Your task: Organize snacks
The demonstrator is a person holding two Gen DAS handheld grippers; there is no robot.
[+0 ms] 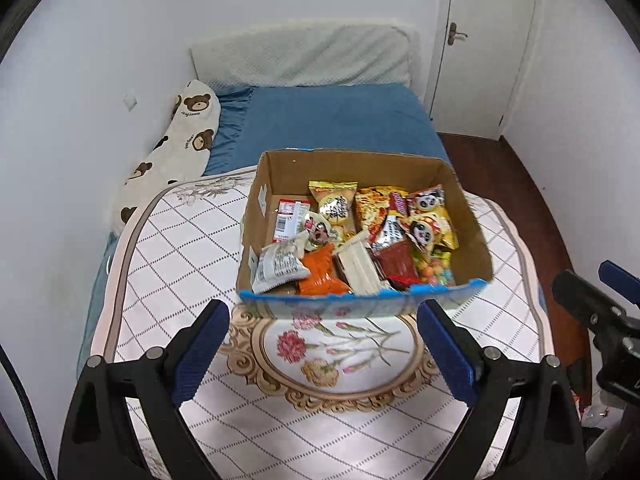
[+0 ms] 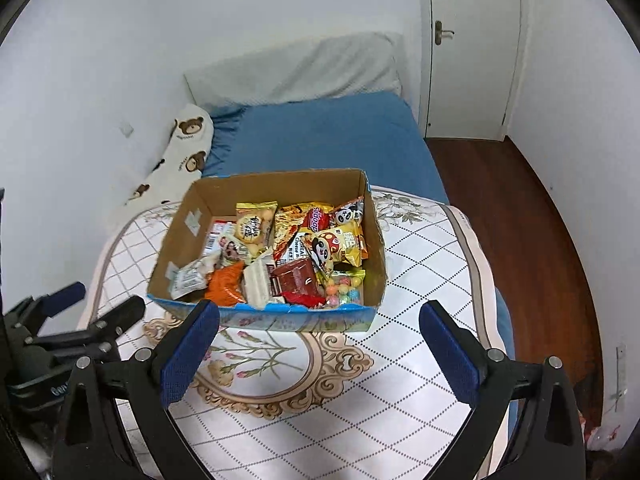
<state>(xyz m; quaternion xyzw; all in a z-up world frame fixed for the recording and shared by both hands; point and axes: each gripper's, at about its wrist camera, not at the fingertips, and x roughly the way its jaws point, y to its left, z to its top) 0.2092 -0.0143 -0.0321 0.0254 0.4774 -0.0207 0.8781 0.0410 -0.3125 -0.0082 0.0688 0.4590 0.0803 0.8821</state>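
Both grippers, left [image 1: 322,336] and right [image 2: 319,338], released, empty, short of the box [image 1: 360,305]. Go top-down for the loose grey packet [image 1: 280,266]; avoid the wall.

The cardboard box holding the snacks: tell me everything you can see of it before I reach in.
The cardboard box is an open-topped, shallow brown carton with a blue printed outside and a ragged, torn near rim. White tape patches mark its inner left wall. It sits flat on the quilted floral cover, near its far edge by the blue bed. Mixed snack packets cover most of its floor in a loose jumble. Neither hand-held gripper touches it.
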